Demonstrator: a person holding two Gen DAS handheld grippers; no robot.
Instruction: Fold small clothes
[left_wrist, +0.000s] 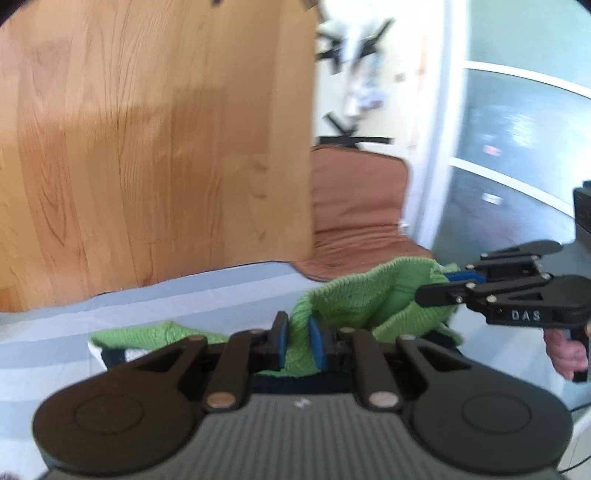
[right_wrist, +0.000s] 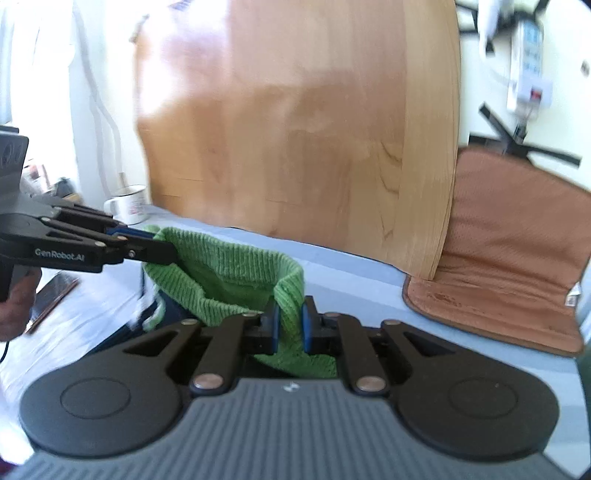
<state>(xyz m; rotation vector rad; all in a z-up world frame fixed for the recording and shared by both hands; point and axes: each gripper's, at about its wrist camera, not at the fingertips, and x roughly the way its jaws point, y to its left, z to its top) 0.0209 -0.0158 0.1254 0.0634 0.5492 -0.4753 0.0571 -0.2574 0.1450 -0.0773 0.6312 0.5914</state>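
A small green knitted garment (left_wrist: 369, 302) hangs stretched between my two grippers above a pale blue bed sheet (left_wrist: 166, 306). My left gripper (left_wrist: 298, 343) is shut on one edge of the knit, its blue pads pressing the fabric. In that view my right gripper (left_wrist: 436, 284) grips the other end at the right. The right wrist view shows the same garment (right_wrist: 229, 280), with my right gripper (right_wrist: 290, 328) shut on a fold and my left gripper (right_wrist: 155, 240) clamped on the far corner at the left. A dark lining shows under the green knit.
A wooden headboard (left_wrist: 155, 147) rises behind the bed. A brown padded cushion (right_wrist: 509, 251) lies at the right. A white enamel mug (right_wrist: 127, 208) stands at the left by the wall. A person's hand (left_wrist: 565, 350) holds the right gripper's handle. White-framed glass doors (left_wrist: 517, 155) stand at right.
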